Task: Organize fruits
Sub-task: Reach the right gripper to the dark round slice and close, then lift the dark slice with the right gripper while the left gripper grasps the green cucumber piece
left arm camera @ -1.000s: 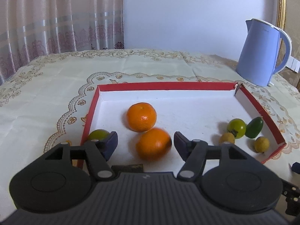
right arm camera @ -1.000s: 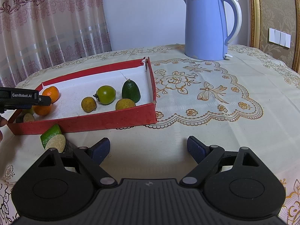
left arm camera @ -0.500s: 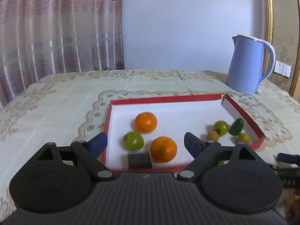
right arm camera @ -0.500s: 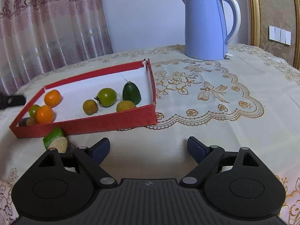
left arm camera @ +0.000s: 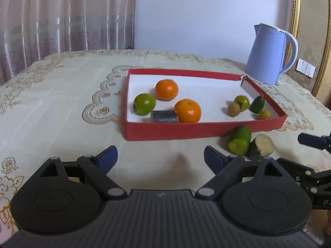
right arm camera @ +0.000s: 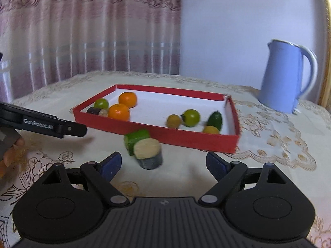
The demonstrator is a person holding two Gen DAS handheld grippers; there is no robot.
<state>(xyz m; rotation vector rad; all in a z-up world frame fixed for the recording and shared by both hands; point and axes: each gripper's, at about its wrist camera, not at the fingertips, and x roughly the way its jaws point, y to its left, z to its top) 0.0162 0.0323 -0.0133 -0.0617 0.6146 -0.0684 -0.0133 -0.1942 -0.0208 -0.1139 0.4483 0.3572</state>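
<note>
A red tray [left arm camera: 203,130] [right arm camera: 178,137] holds two oranges [left arm camera: 187,111] [left arm camera: 166,86], a green fruit [left arm camera: 144,104], a dark cut piece [left arm camera: 164,116] and several small green and yellow fruits [left arm camera: 241,102] at its right end. Two cut pieces lie on the cloth in front of the tray: a green one [left arm camera: 240,139] [right arm camera: 137,139] and a dark-skinned one with a pale face [left arm camera: 261,146] [right arm camera: 148,153]. My left gripper [left arm camera: 160,158] is open and empty, before the tray. My right gripper [right arm camera: 163,162] is open and empty, just in front of the cut pieces.
A light blue kettle [left arm camera: 269,54] [right arm camera: 286,76] stands at the back right of the table. The embroidered cream tablecloth [left arm camera: 62,95] covers the table. A curtain hangs behind. The left gripper's finger [right arm camera: 51,125] shows at the left of the right wrist view.
My left gripper has pulled back out of the tray, leaving the orange inside. My right gripper has swung left toward the two cut pieces, which now lie between its fingers' line.
</note>
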